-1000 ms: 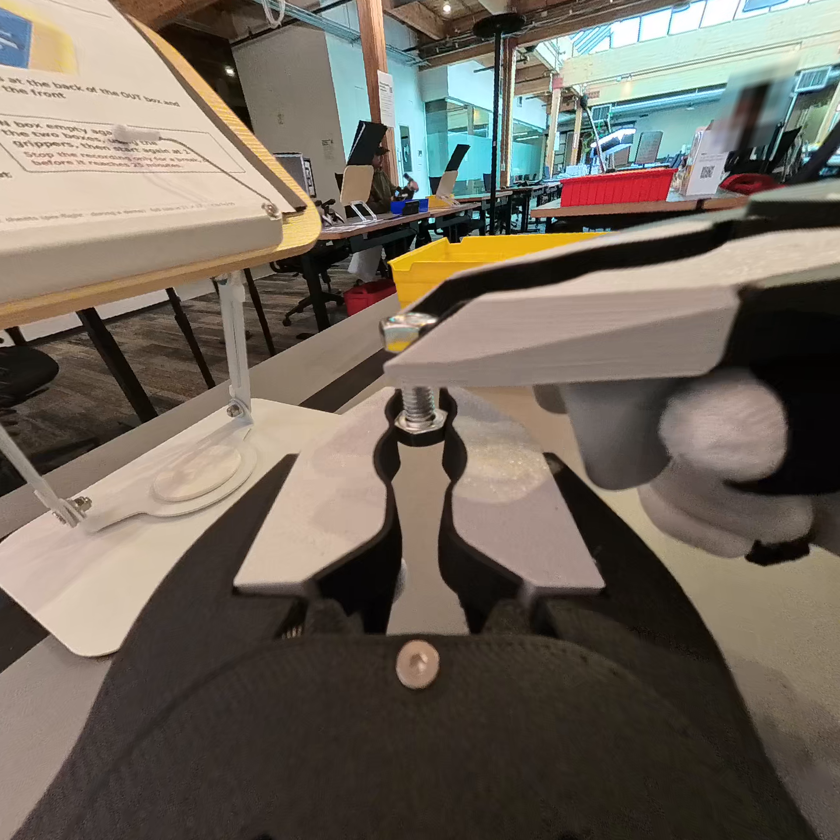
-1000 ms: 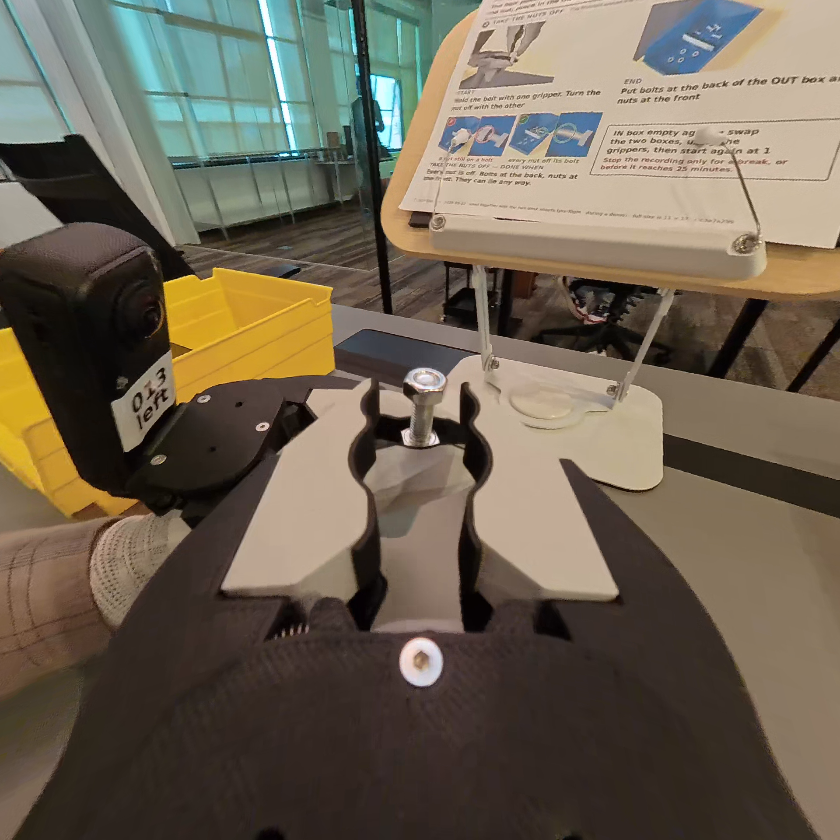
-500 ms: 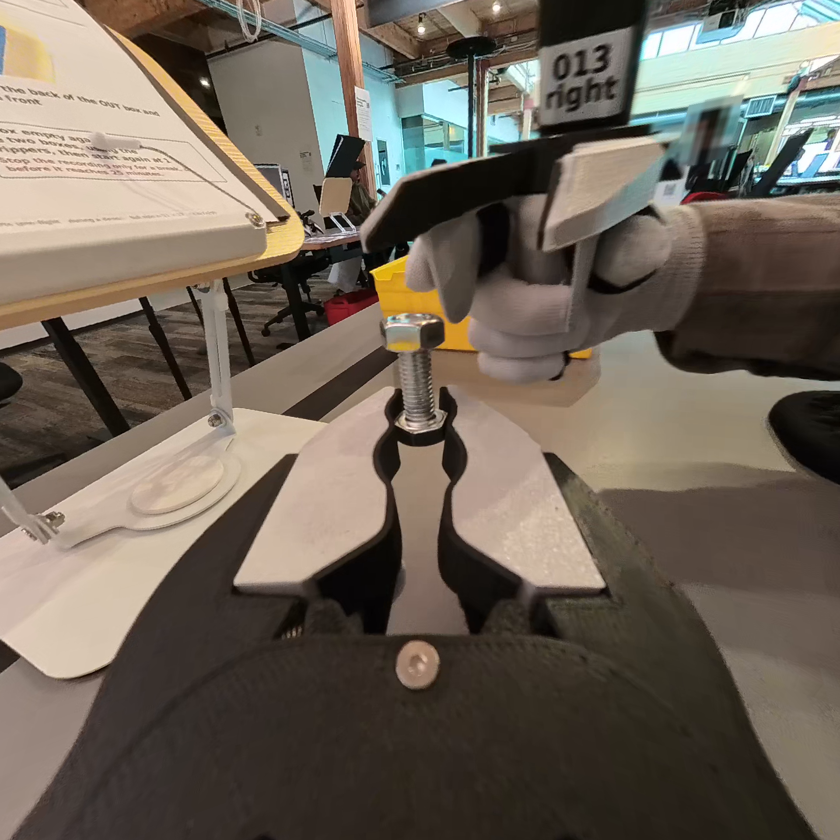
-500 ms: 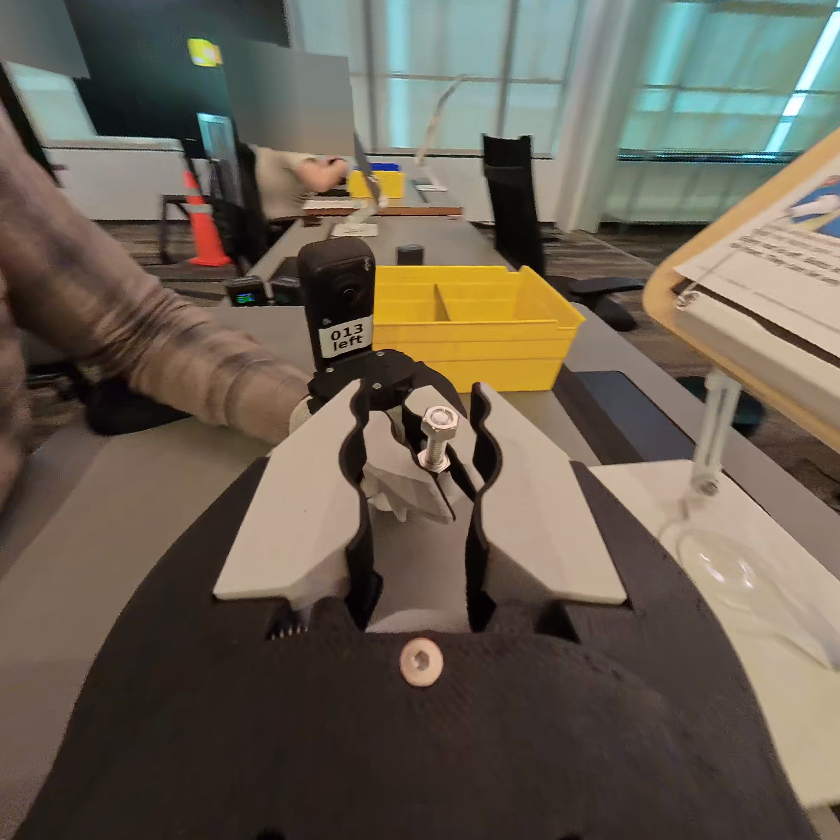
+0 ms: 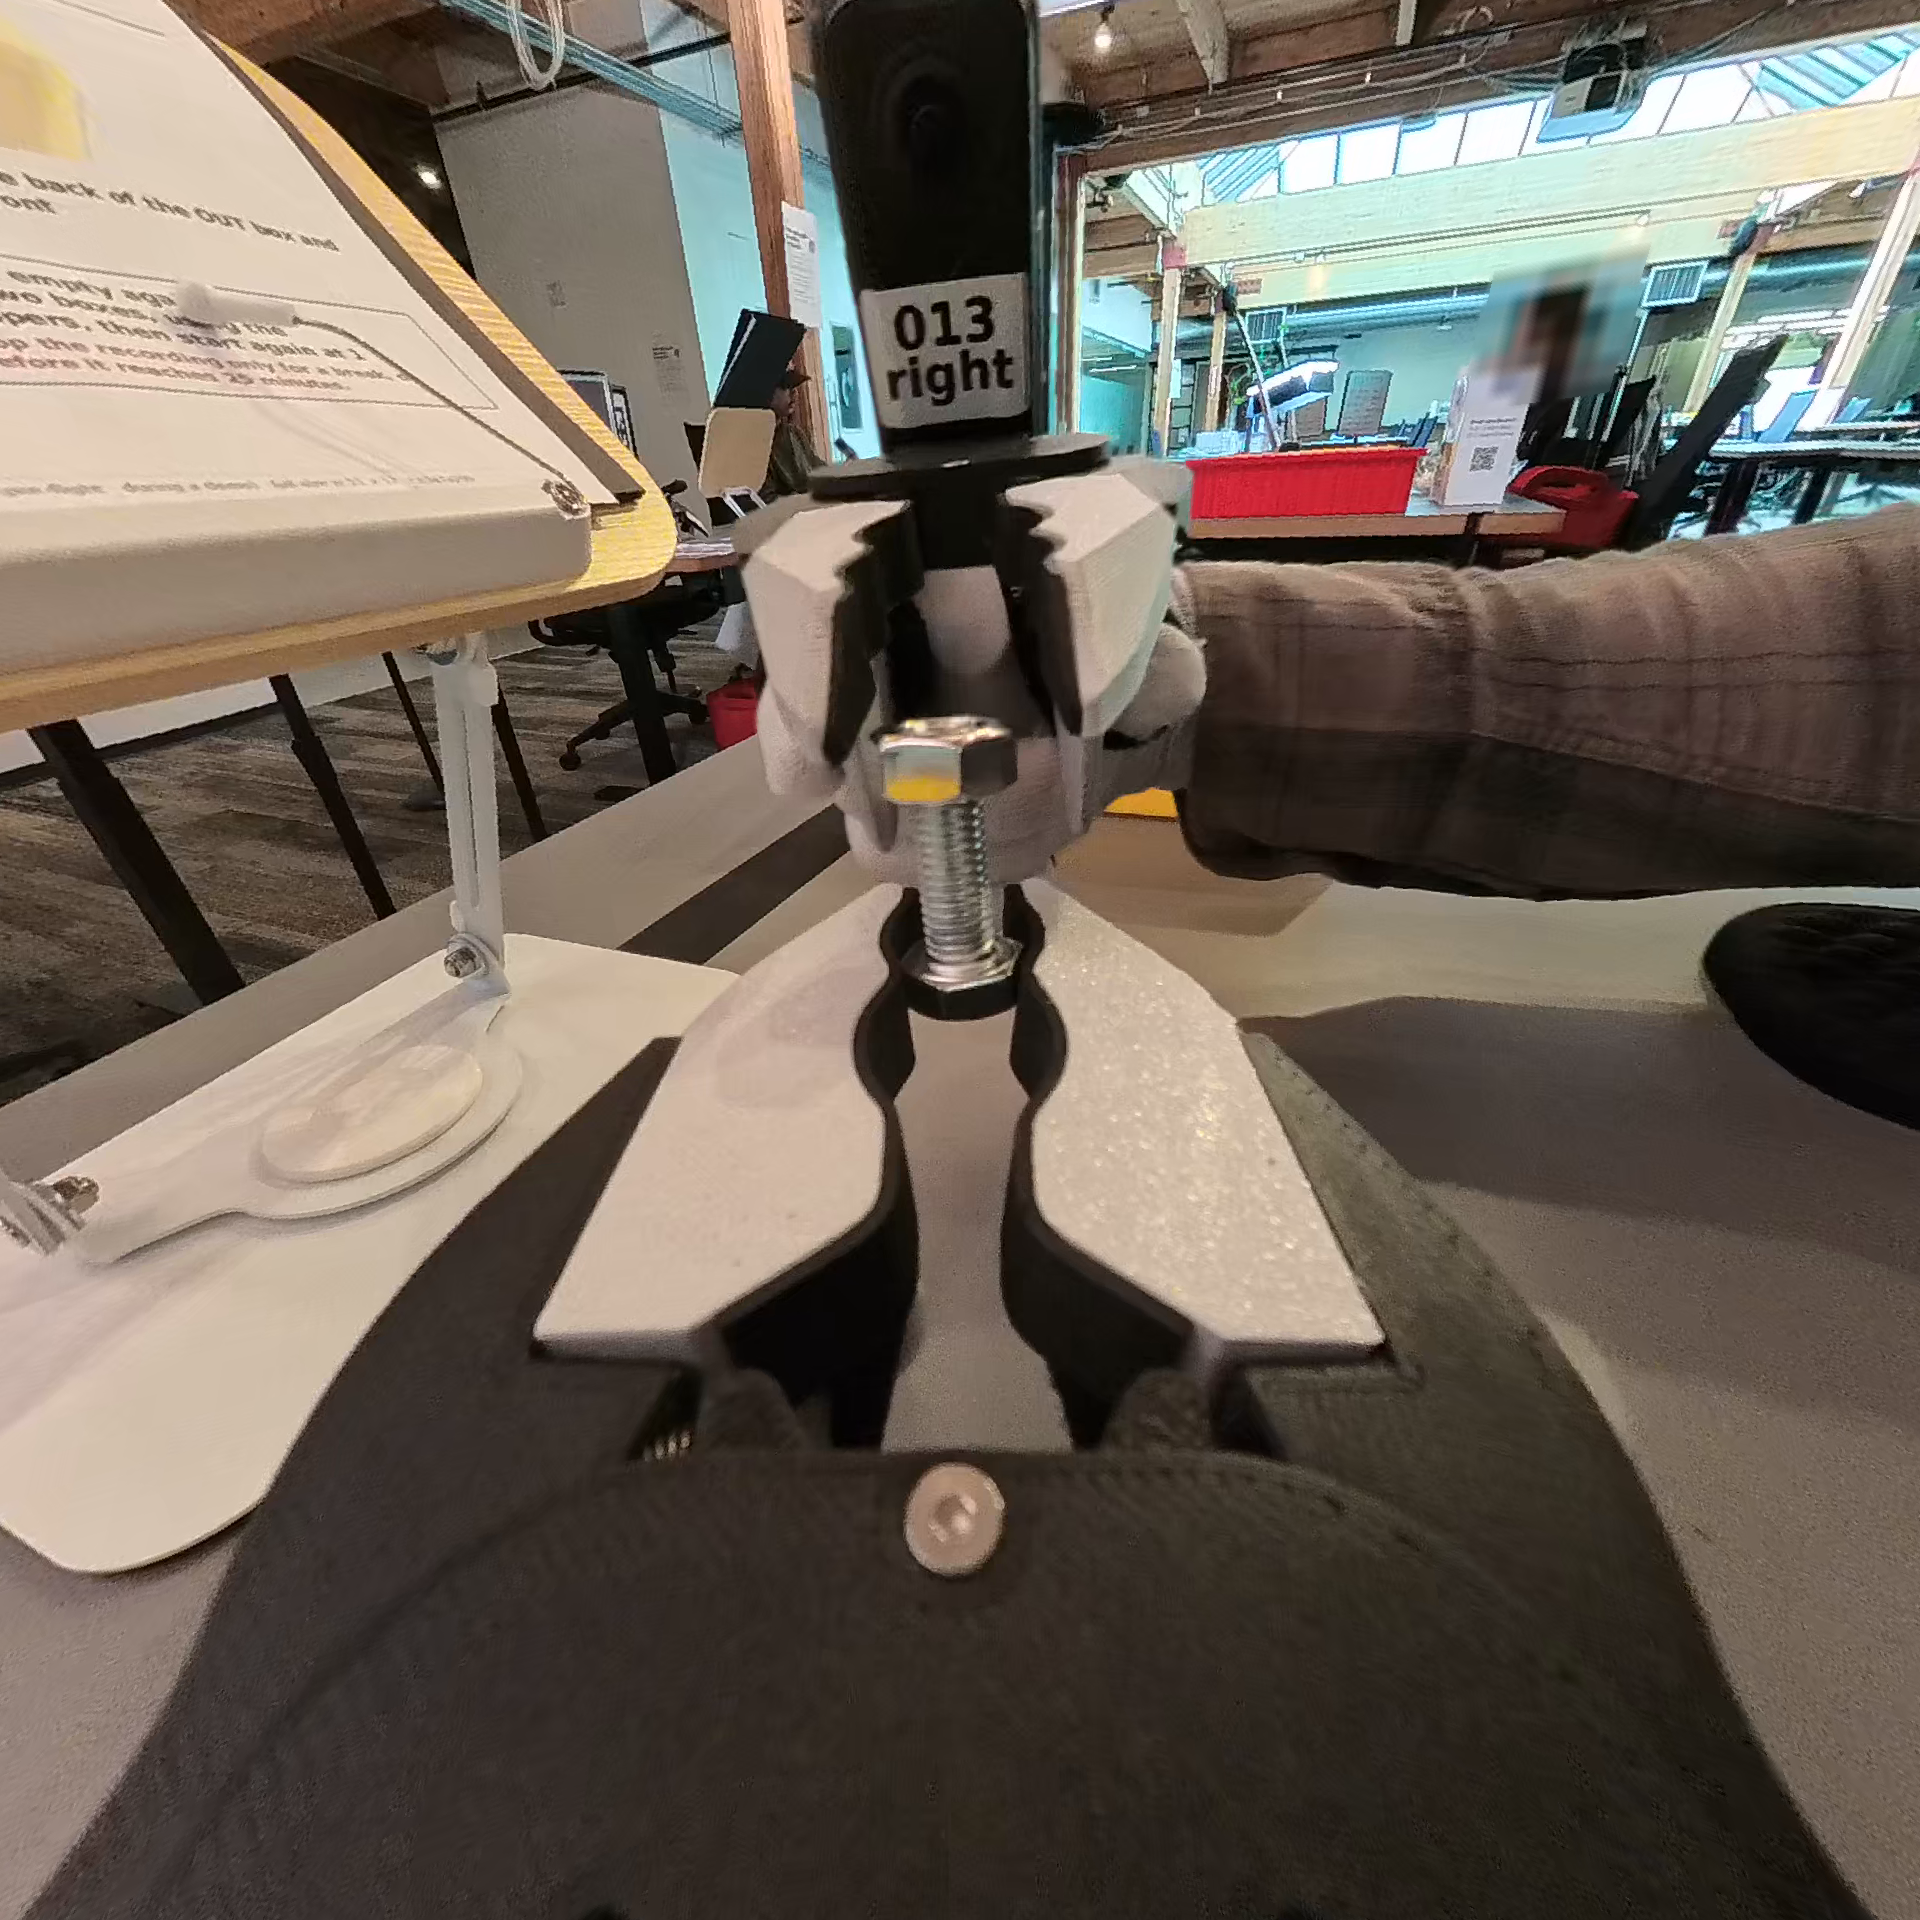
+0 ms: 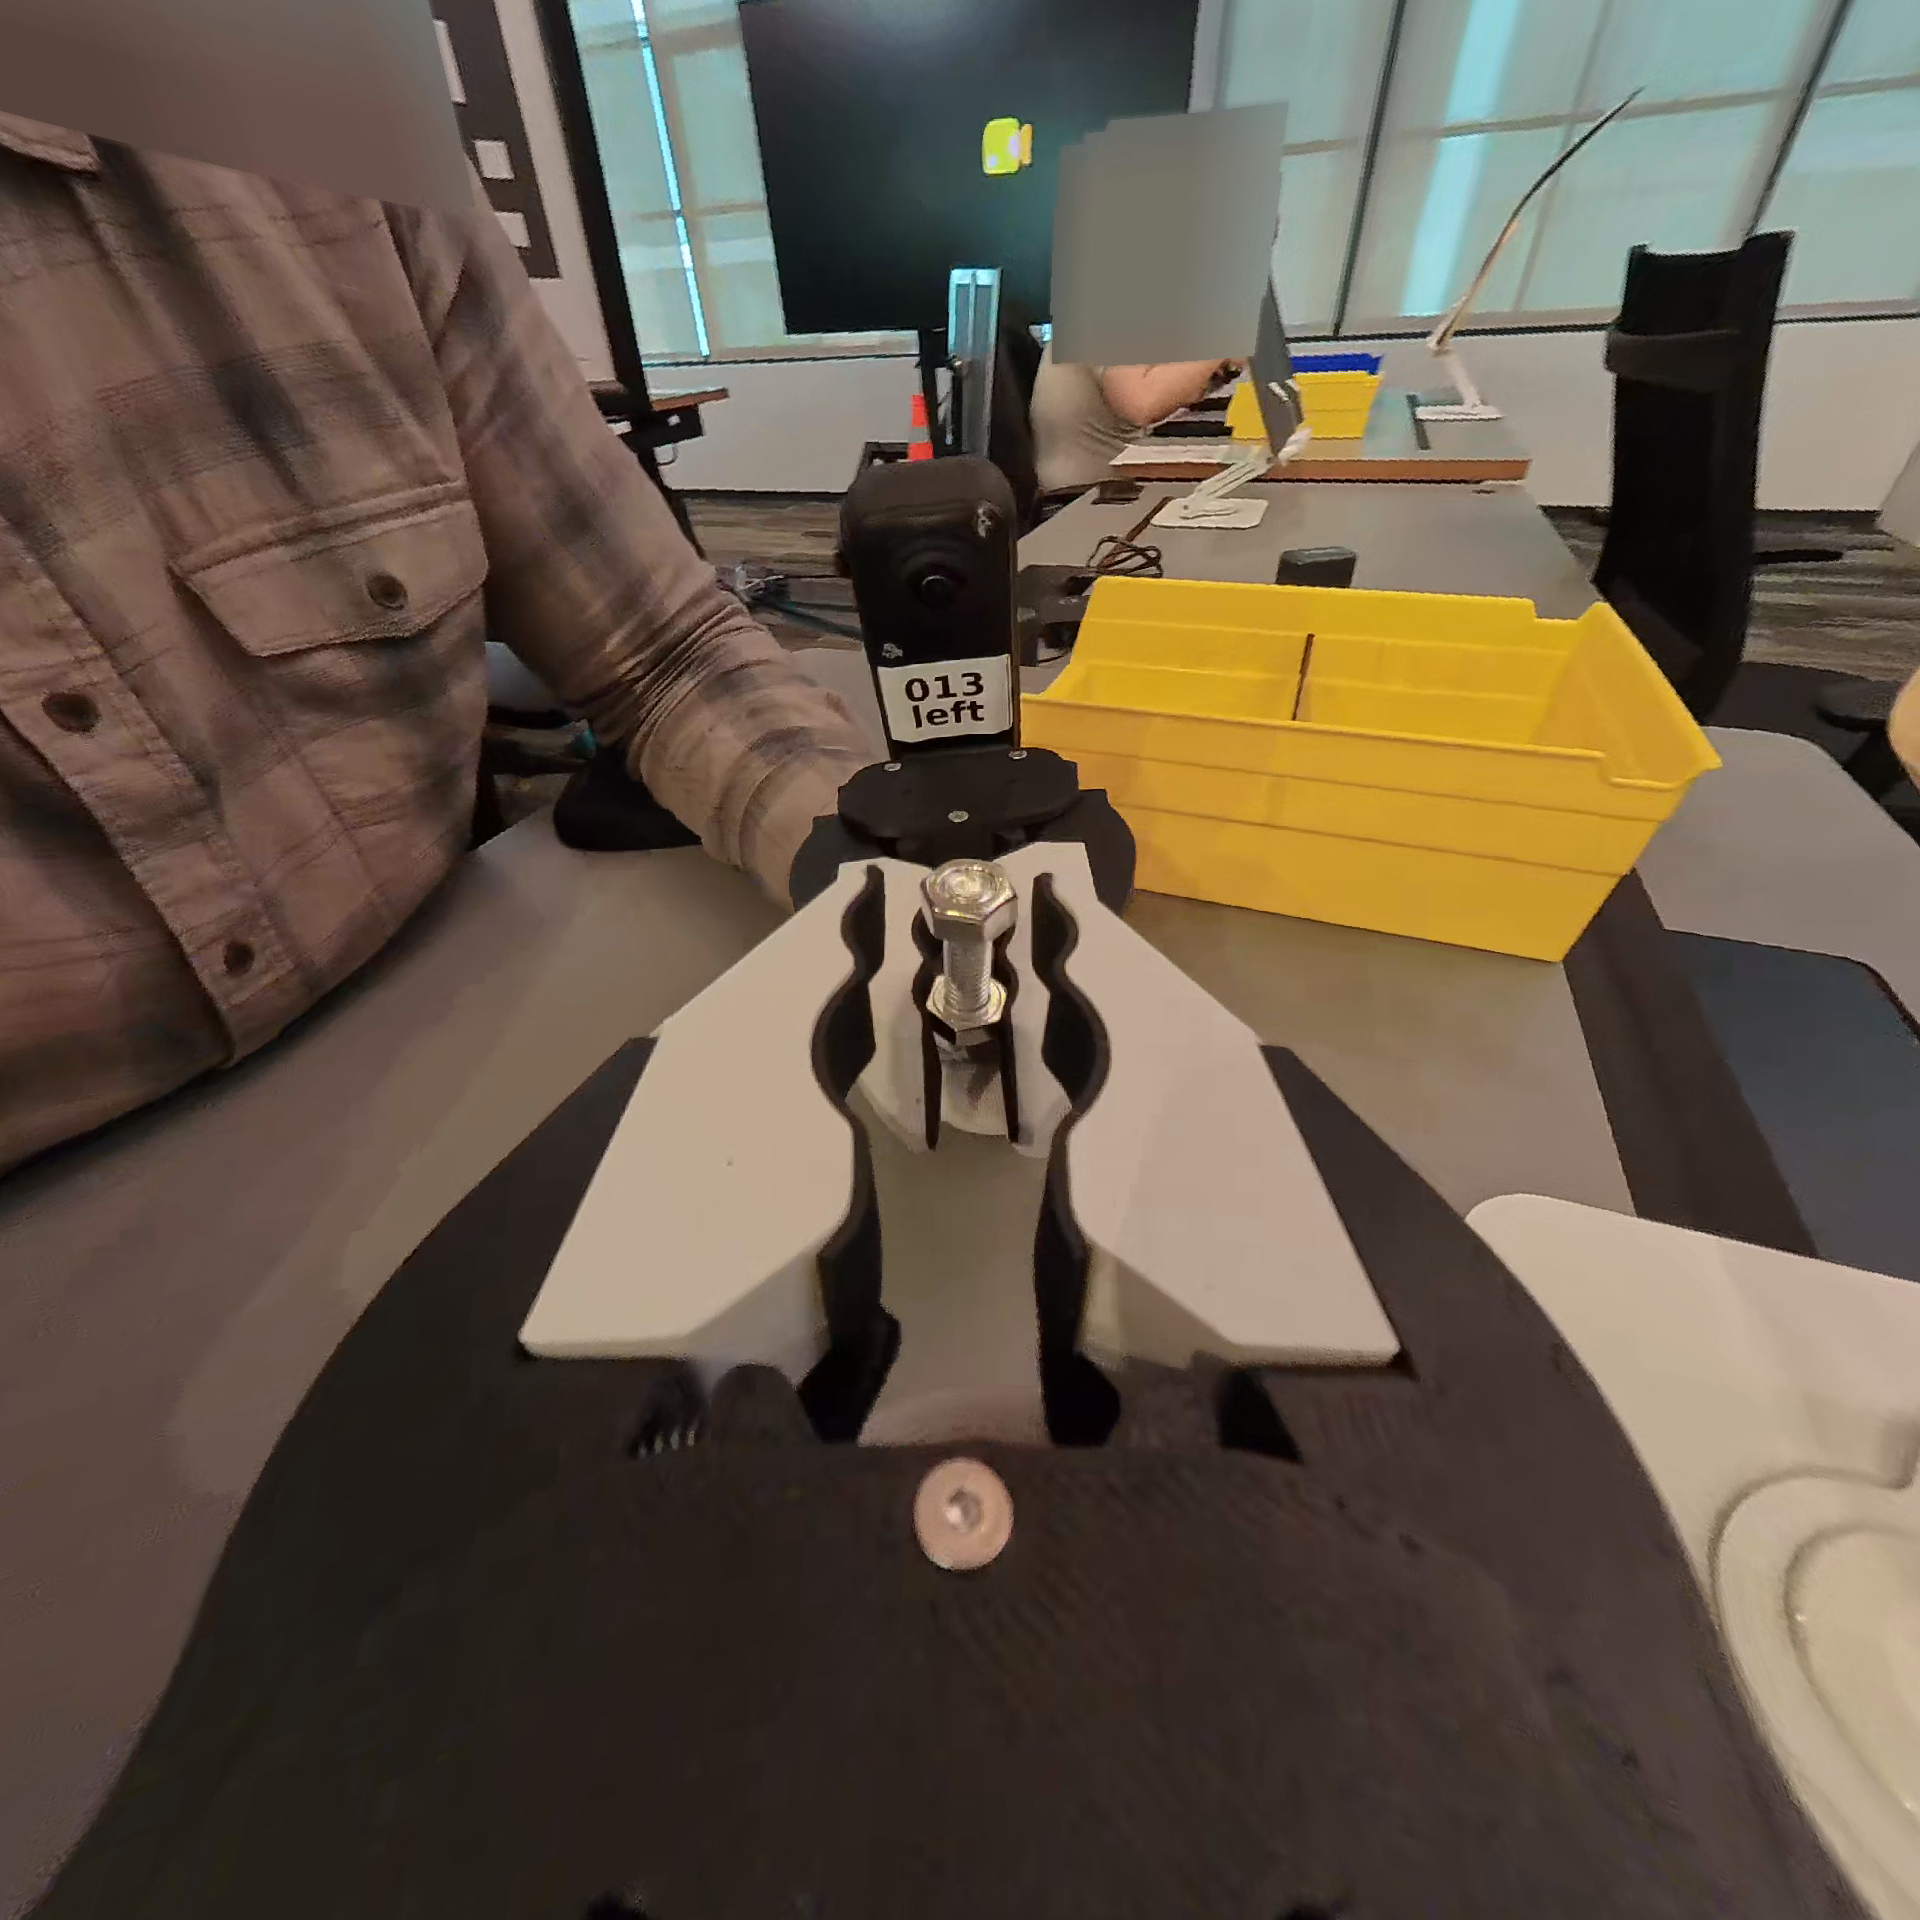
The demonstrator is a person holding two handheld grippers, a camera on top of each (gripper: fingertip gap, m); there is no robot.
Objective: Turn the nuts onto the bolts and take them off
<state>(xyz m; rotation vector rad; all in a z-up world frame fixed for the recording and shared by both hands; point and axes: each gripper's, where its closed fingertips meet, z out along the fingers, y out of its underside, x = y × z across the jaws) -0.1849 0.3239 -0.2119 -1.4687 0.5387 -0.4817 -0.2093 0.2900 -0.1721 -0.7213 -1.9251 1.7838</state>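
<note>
At frame centre our left gripper (image 5: 958,961) pinches the nut (image 5: 958,971); our spread right gripper (image 6: 961,914) could knock the upright bolt (image 5: 951,831) askew.

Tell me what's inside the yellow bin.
The yellow bin shows a divider splitting it into compartments. Its near wall hides the floor, so contents cannot be seen.

Silver bolt (image 5: 948,831), yellow bin (image 6: 1351,790), brown plaid sleeve (image 5: 1558,707), white/black tools.
</note>
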